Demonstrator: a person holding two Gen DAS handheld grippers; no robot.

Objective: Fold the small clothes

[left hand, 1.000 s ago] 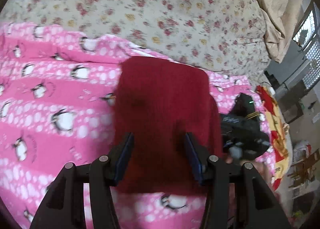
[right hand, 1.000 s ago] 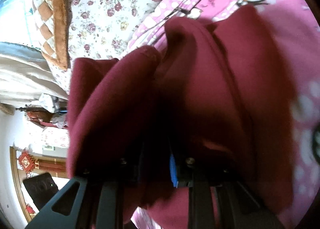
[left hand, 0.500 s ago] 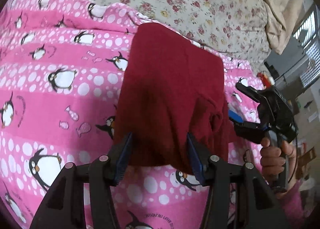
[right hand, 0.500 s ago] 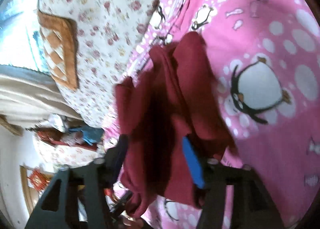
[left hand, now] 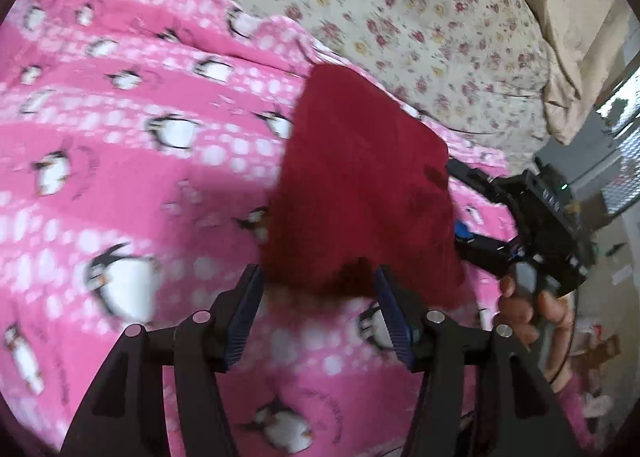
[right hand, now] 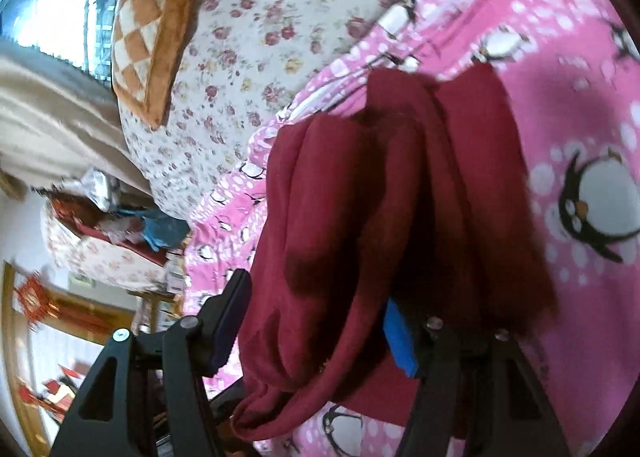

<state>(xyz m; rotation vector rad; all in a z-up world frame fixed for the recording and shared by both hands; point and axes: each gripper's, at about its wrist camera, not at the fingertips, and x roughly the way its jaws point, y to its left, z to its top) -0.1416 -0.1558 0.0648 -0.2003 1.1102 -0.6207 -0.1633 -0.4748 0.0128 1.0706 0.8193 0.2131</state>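
Observation:
A dark red garment [left hand: 360,185] lies folded on the pink penguin blanket [left hand: 140,185]. My left gripper [left hand: 320,297] hovers at its near edge. Its jaws are opening, with the cloth's hem just between the fingertips and no pad pressing on it. In the right wrist view the same garment [right hand: 380,197] is bunched in soft folds. My right gripper [right hand: 316,317] straddles it with jaws opening wide. Cloth hangs loose between the fingers [right hand: 232,309] and drapes over the right one. From the left wrist view, the right gripper [left hand: 460,205] sits at the garment's right side, held by a hand [left hand: 520,305].
Beyond the blanket lies a floral sheet [left hand: 400,25] with an orange quilted cushion [right hand: 148,37] on it. A beige curtain [left hand: 580,37] hangs at the far right. The bed's edge drops off to the right, with furniture and clutter [right hand: 120,225] past it.
My right gripper went from shut on the red garment to wide open and drew back a little. The garment has sunk onto the blanket. My left gripper's jaws have widened slightly.

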